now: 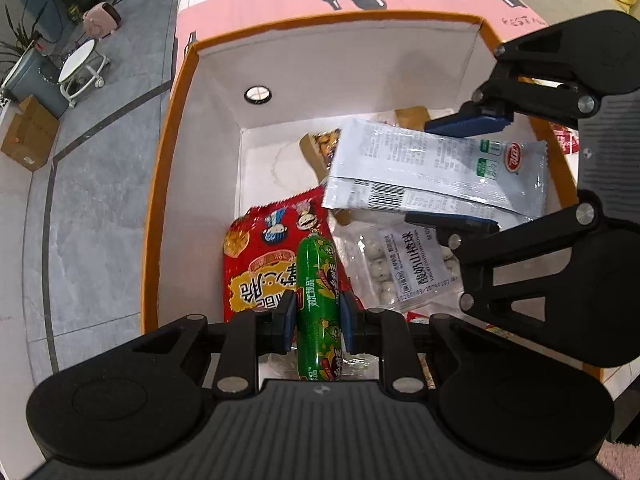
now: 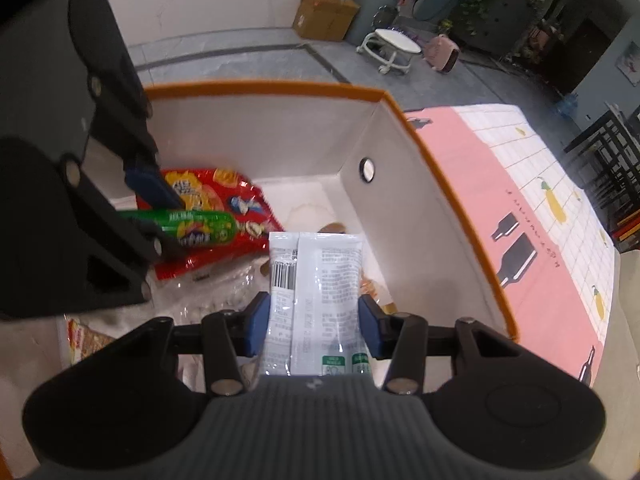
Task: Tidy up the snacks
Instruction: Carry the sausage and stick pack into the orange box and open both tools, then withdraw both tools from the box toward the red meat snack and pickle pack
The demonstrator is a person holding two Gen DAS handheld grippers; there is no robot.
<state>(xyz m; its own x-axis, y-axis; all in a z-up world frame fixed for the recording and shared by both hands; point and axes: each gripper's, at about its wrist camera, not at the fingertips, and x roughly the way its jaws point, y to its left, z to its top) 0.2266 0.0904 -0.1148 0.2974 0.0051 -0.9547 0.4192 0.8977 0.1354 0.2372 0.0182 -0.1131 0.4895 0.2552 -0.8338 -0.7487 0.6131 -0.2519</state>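
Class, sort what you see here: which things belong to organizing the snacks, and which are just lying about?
Job: left gripper holding green sausage; right gripper holding white packet; orange-rimmed box; red snack bag.
Lying about: cardboard carton; white stool; pink tablecloth.

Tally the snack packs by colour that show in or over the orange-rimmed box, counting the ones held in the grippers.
Green: 1, the sausage stick in the left gripper.
White: 1, the flat packet in the right gripper.
Red: 1, the bag on the box floor.
Clear: 1, the bag of pale balls.
Brown: 1, a pack mostly hidden.
Total: 5.
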